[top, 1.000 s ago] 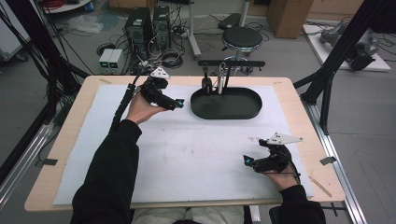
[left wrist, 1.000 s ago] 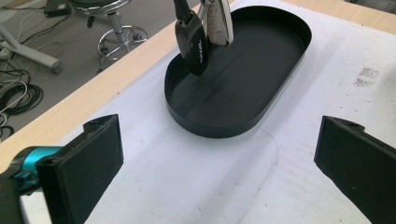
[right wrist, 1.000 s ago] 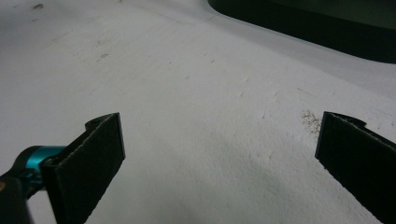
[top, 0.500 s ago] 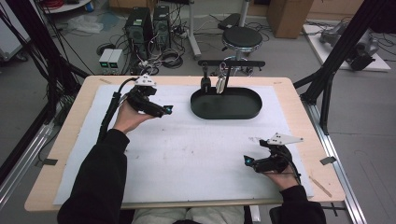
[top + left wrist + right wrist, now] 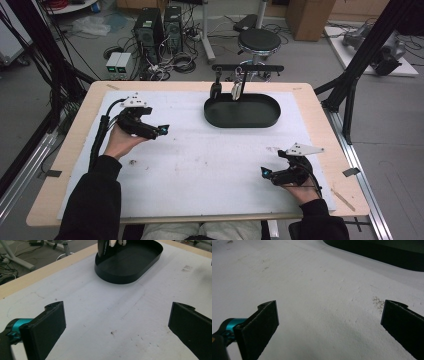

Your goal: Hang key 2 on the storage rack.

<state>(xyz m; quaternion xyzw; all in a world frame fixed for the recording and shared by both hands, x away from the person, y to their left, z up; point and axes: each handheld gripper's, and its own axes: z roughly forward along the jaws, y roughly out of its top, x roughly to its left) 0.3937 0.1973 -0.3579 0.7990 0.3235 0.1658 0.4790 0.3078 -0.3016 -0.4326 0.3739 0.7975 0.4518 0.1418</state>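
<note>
The left gripper (image 5: 161,131) is held above the left half of the counter (image 5: 200,165), the forearm reaching in from the lower left and the hand cupped under it; its jaws stand wide apart with nothing between them and point toward the black oval tray (image 5: 242,111) at the far middle. The right gripper (image 5: 265,173) sits low near the front right corner, wrist bent inward, jaws likewise spread wide and empty, well apart from the tray.
</note>
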